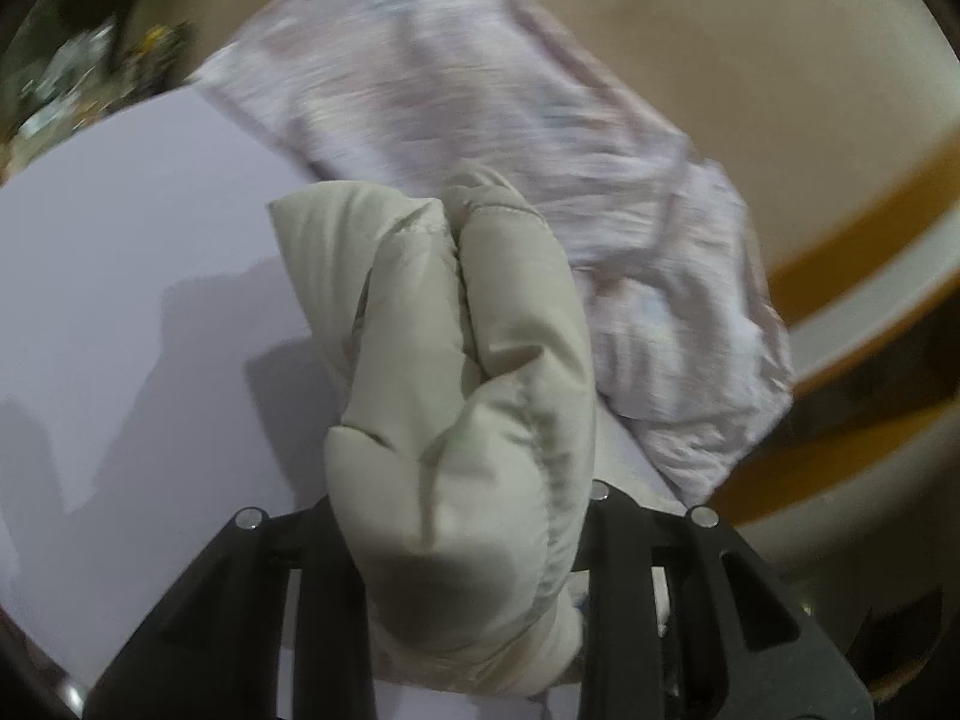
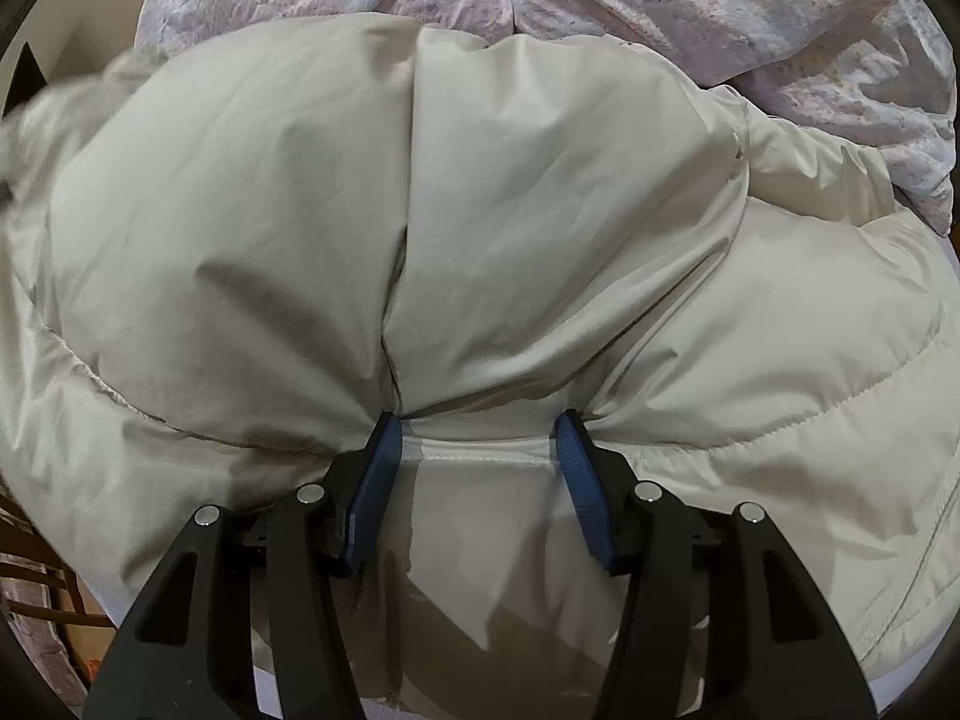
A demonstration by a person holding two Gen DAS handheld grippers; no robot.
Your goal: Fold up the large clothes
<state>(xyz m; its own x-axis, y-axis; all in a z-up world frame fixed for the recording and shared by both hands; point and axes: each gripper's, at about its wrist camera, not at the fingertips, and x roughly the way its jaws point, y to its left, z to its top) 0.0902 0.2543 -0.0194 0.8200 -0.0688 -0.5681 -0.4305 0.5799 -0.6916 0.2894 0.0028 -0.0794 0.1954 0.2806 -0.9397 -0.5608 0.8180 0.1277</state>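
A cream padded jacket fills the right wrist view [image 2: 480, 228], puffed up and creased. My right gripper [image 2: 477, 429] has its blue pads [image 2: 384, 462] apart with a stitched jacket edge stretched between them. In the left wrist view a bunched part of the same jacket [image 1: 462, 396] sits between the fingers of my left gripper [image 1: 468, 540], which is shut on it. The fingertips are hidden by the fabric. The jacket part is held above a pale lilac surface [image 1: 120, 276].
A crumpled pink-white patterned cloth lies beyond the jacket in the left wrist view [image 1: 480, 138] and in the right wrist view [image 2: 720, 6]. A beige floor with an orange band [image 1: 852, 240] is at the right. Clutter [image 1: 78, 78] sits far left.
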